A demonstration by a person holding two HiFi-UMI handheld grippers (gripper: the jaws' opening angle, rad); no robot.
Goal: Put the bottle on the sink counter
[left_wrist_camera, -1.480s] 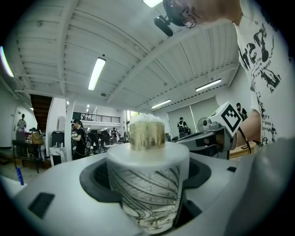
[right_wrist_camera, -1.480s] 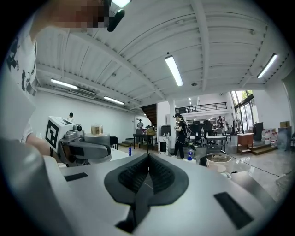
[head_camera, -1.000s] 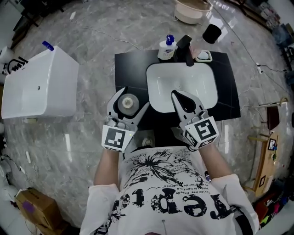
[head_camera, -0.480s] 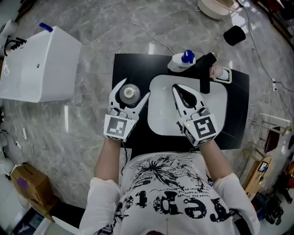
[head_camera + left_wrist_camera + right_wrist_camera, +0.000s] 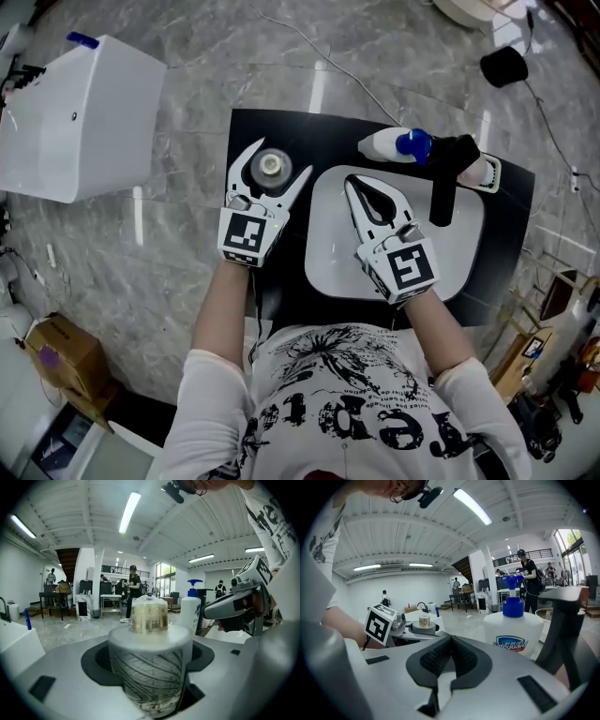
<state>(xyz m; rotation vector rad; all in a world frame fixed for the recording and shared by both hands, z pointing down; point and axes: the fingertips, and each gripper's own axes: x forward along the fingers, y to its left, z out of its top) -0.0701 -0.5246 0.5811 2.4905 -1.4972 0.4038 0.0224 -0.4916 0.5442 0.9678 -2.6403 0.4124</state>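
Just right of the bottle (image 5: 271,166), white sink (image 5: 328,246), soap dispenser (image 5: 387,144), black faucet (image 5: 442,192).

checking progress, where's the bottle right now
In the head view, left of centre, the bottle is held in the left gripper over the black counter, just left of the white sink basin.

The left forearm (image 5: 220,309) and right forearm (image 5: 439,328) reach forward side by side. The left gripper (image 5: 272,167) clamps its jaws on a small bottle (image 5: 149,667), which stands upright between them. The right gripper (image 5: 357,187) is empty, with its jaws pressed together.
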